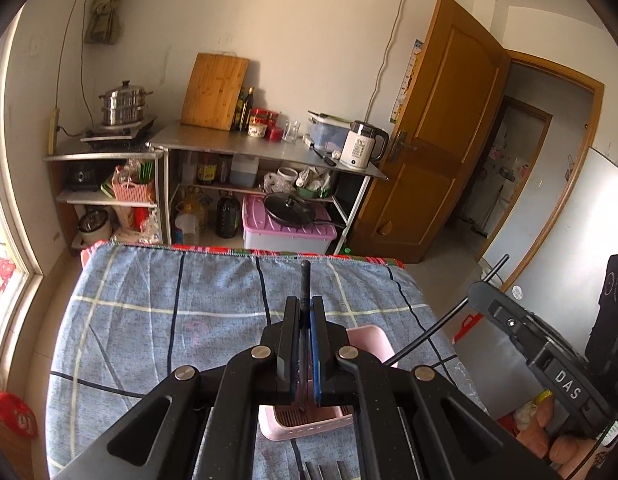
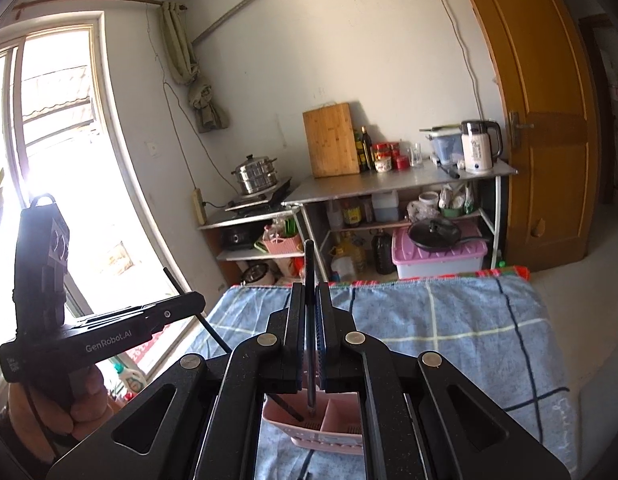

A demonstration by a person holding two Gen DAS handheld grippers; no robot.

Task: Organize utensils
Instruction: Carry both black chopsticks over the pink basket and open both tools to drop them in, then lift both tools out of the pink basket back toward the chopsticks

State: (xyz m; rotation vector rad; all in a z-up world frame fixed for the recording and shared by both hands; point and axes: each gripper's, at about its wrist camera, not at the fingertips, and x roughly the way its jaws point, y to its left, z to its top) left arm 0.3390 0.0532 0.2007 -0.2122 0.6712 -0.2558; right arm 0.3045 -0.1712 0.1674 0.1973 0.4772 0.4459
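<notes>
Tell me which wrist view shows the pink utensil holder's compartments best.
Right wrist view. Between the right gripper arms, the pink utensil holder shows a divider and slotted floor, with the held chopstick tip inside. In the left wrist view the left gripper hides most of the holder; only a rim and some floor show.
</notes>
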